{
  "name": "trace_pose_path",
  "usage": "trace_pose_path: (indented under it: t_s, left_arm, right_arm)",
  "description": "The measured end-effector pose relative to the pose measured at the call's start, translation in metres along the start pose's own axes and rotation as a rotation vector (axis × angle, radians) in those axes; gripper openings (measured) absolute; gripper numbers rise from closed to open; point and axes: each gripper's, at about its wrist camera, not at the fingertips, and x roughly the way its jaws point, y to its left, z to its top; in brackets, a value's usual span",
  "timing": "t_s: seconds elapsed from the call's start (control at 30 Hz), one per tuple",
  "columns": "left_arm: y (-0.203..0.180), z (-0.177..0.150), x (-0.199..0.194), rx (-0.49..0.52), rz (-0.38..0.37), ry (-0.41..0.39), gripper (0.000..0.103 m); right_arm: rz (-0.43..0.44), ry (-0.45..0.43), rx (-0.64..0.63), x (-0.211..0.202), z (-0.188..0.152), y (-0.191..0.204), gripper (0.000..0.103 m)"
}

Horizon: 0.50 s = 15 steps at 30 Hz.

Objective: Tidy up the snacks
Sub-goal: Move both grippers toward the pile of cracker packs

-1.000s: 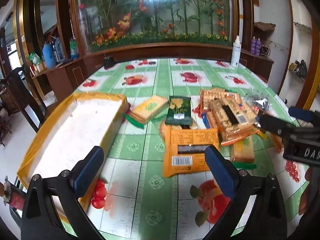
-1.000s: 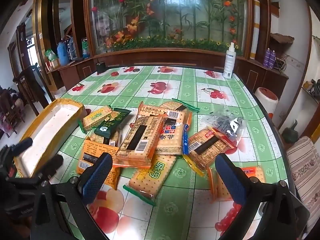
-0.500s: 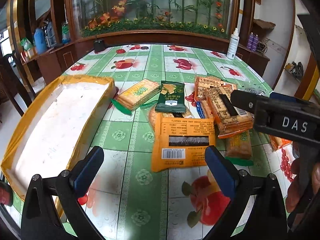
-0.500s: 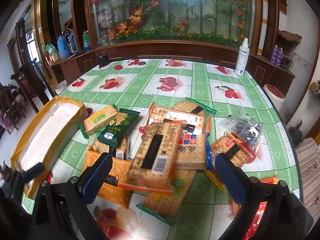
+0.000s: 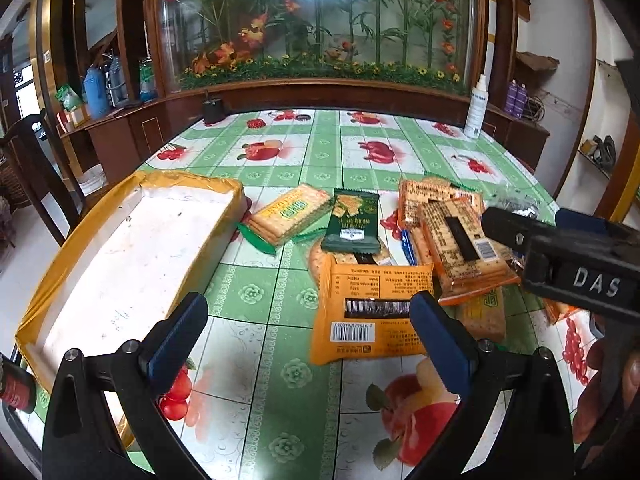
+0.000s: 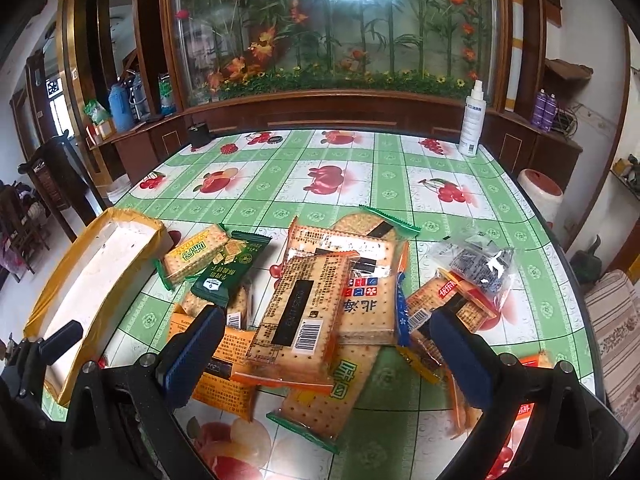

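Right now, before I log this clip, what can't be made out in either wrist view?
- Left wrist view: the right gripper covers the clear bag and the pile's right side.
- Right wrist view: the orange cracker pack is partly hidden by the right gripper's finger and the pack with the black stripe.
- Both views: small print on the wrappers is too fine to read.
- Right wrist view: the tray's near end is cut off by the left gripper.

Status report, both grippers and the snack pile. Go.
Left gripper open, empty. Right gripper open, empty, over the cracker packets. Tray holds no snacks yet. Nothing blocking.
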Motion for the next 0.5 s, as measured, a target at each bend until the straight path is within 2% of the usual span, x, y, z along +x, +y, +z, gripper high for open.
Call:
trace_pose_path:
  t_s: [0.17,0.37,0.5]
  left_arm:
    - [0.007,0.004,-0.007,-0.021,0.010,-0.027,0.102]
    - [0.007,0.004,-0.007,-0.030,0.012,-0.024,0.102]
    - [0.008,0.004,-0.007,-0.030,0.009,-0.025,0.102]
  right_arm:
    - [-0.032,-0.022,-0.001,-0.007,-0.001,0.000,0.103]
    - [-0.130,-0.064,-0.030,-0.017,-0.002,0.004,0.103]
    - [-0.142,-0.077,-0.030,-0.022,-0.002,0.002,0.103]
